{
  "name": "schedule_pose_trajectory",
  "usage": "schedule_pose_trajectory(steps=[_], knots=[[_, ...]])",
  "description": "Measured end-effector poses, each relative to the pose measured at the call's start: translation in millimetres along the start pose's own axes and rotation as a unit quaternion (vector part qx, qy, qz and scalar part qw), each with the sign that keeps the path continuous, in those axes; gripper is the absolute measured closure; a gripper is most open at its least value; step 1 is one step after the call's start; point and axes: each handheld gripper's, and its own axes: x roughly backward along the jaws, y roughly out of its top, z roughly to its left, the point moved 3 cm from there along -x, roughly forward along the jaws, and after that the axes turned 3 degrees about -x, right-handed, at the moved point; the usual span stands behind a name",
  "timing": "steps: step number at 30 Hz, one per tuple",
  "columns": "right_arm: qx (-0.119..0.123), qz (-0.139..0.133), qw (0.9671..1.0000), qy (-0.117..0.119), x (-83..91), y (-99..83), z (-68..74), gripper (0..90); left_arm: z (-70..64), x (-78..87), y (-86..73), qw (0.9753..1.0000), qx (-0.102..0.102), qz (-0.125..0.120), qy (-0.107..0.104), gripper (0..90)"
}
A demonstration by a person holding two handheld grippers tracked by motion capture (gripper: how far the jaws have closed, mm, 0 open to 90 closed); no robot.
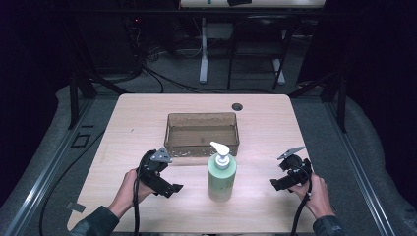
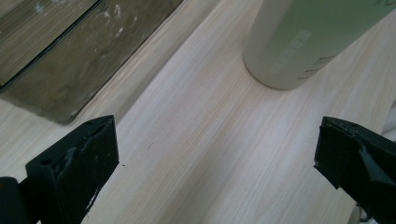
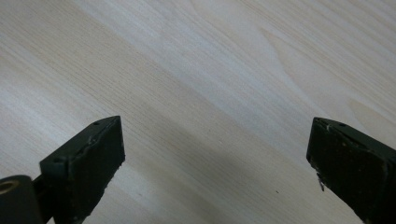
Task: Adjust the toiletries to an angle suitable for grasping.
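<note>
A pale green pump bottle (image 1: 222, 175) with a white pump head stands upright near the table's front middle. Its lower body shows at the top right of the left gripper view (image 2: 308, 42). Behind it sits a clear brown rectangular bin (image 1: 202, 133), whose wall shows in the left gripper view (image 2: 88, 60). My left gripper (image 1: 172, 188) is open, low over the table to the bottle's left, jaws wide apart with nothing between them (image 2: 215, 163). My right gripper (image 1: 275, 184) is open to the bottle's right, over bare wood (image 3: 215, 158).
The light wooden table (image 1: 265, 123) has a round cable hole (image 1: 237, 106) near its back edge. Cables trail from both grippers over the front edge. Beyond the table lie a dark floor, cables and another desk's legs (image 1: 203, 49).
</note>
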Motion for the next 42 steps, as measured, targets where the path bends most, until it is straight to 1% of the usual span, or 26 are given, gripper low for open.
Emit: schedule_pose_trajectory(steps=[7,8,9,11,12,13,14,15,16,17,20,22,23,25,27,28,29,31,32,34,39,40,42], knots=[[-0.001,0.000,1.0000,0.001,-0.1,0.1,0.0,3.7,-14.7,-3.1,15.6,0.9997,-0.015,-0.014,-0.014,0.0],[-0.001,0.000,1.0000,0.001,-0.1,0.1,0.0,3.7,-14.7,-3.1,15.6,0.9997,-0.015,-0.014,-0.014,0.0],[-0.001,0.000,1.0000,0.001,-0.2,0.2,0.1,3.7,-19.1,-4.2,20.4,0.9995,-0.020,-0.017,-0.019,0.0],[-0.001,0.000,1.0000,0.001,-0.1,0.3,0.2,3.7,-22.9,-4.6,25.2,0.9992,-0.026,-0.021,-0.022,0.0],[-0.001,0.000,1.0000,0.001,-0.1,0.3,0.2,3.7,-24.9,-4.6,27.7,0.9990,-0.027,-0.026,-0.024,0.0],[-0.001,0.000,1.0000,0.001,-0.1,0.3,0.2,3.7,-24.9,-4.6,27.7,0.9990,-0.027,-0.026,-0.024,0.0],[-0.002,0.000,1.0000,0.002,-0.3,0.3,0.1,3.7,-29.3,-4.7,32.4,0.9987,-0.028,-0.033,-0.028,0.0],[-0.003,0.000,1.0000,0.002,-0.4,0.3,0.2,3.7,-32.4,-4.6,35.5,0.9984,-0.034,-0.035,-0.029,0.0],[-0.002,0.000,1.0000,0.002,-0.4,0.3,0.0,3.7,-32.4,-4.6,35.5,0.9984,-0.034,-0.035,-0.029,0.0],[-0.002,0.000,1.0000,0.002,-0.4,0.3,0.1,3.7,-36.8,-5.0,39.5,0.9978,-0.038,-0.042,-0.033,0.0],[-0.002,0.001,1.0000,0.003,-0.3,0.2,0.0,3.7,-42.6,-6.7,45.7,0.9972,-0.043,-0.049,-0.034,0.0],[-0.002,0.001,1.0000,0.003,-0.2,0.3,0.0,3.6,-44.5,-8.2,49.6,0.9969,-0.048,-0.053,-0.035,0.0],[-0.002,0.001,1.0000,0.003,-0.2,0.3,0.0,3.6,-44.5,-8.2,49.6,0.9969,-0.048,-0.053,-0.035,0.0],[-0.002,0.000,1.0000,0.003,-0.2,0.4,0.0,3.6,-47.3,-10.3,56.3,0.9962,-0.047,-0.063,-0.038,0.0],[-0.004,0.000,1.0000,0.003,-0.2,0.5,0.2,3.6,-48.4,-10.8,58.7,0.9960,-0.047,-0.065,-0.038,0.0],[-0.003,0.000,1.0000,0.003,-0.2,0.7,0.1,3.6,-51.0,-12.2,63.4,0.9955,-0.052,-0.069,-0.040,0.0],[-0.004,0.000,1.0000,0.003,-0.2,0.6,0.3,3.6,-52.6,-12.7,65.7,0.9952,-0.051,-0.073,-0.039,0.0],[-0.003,0.000,1.0000,0.003,-0.2,0.7,0.2,3.6,-54.0,-13.2,68.1,0.9950,-0.054,-0.074,-0.042,0.0],[-0.003,0.000,1.0000,0.003,-0.1,0.6,-0.1,3.6,-56.4,-14.0,72.4,0.9943,-0.059,-0.080,-0.040,0.0],[-0.002,0.000,1.0000,0.004,0.1,0.5,-0.2,3.6,-58.4,-15.0,76.3,0.9940,-0.062,-0.082,-0.038,0.0],[-0.003,-0.002,1.0000,0.002,0.6,0.4,-0.7,3.6,-62.0,-17.6,84.3,0.9928,-0.060,-0.098,-0.035,0.0],[-0.003,-0.002,1.0000,0.002,0.6,0.4,-0.7,3.6,-62.0,-17.6,84.3,0.9928,-0.060,-0.098,-0.035,0.0],[-0.004,-0.003,1.0000,0.002,0.9,0.4,-0.9,3.6,-63.6,-18.9,88.4,0.9917,-0.056,-0.110,-0.036,0.0]])
